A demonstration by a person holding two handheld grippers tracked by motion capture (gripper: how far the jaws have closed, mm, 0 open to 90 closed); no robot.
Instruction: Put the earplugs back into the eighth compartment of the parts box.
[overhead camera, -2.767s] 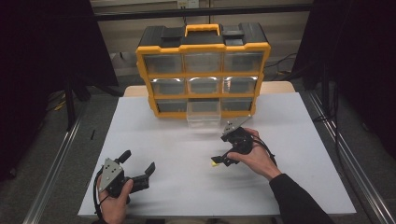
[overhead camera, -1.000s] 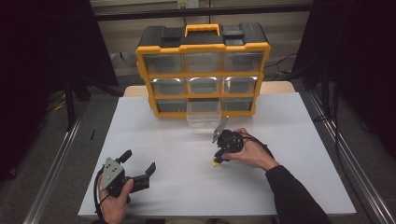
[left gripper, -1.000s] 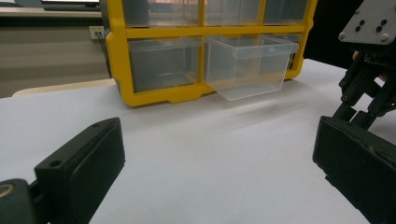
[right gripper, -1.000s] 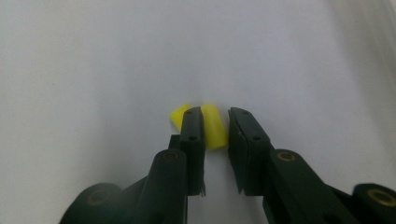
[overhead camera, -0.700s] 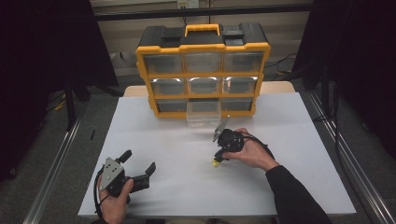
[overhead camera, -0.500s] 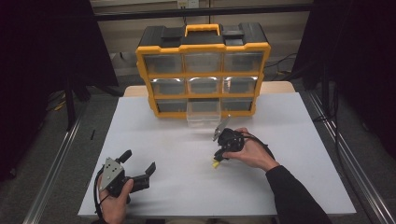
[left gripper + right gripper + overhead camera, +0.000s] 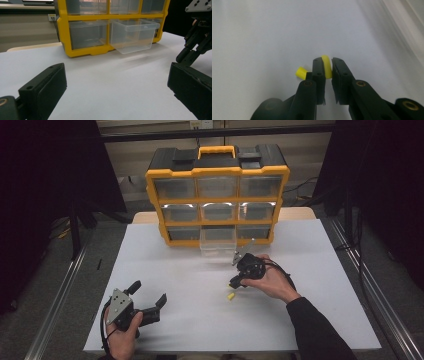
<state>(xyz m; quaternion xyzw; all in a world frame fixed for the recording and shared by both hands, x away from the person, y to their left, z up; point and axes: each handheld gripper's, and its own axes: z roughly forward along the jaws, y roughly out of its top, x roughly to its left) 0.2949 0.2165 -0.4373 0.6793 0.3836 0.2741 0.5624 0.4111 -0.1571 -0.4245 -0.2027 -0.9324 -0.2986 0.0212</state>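
2 matte black fingers of the right gripper (image 7: 327,65) clamped on a curved yellow plastic piece (image 7: 327,65).

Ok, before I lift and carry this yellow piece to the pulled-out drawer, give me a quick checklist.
1. Right gripper closed on the yellow piece: ok, it sits between the jaws.
2. Piece off the table: cannot tell.
3. Bottom middle clear drawer pulled out: ok.
4. Drawer contents: cannot tell.
5. Left gripper out of the way: ok, open, low left on the table.
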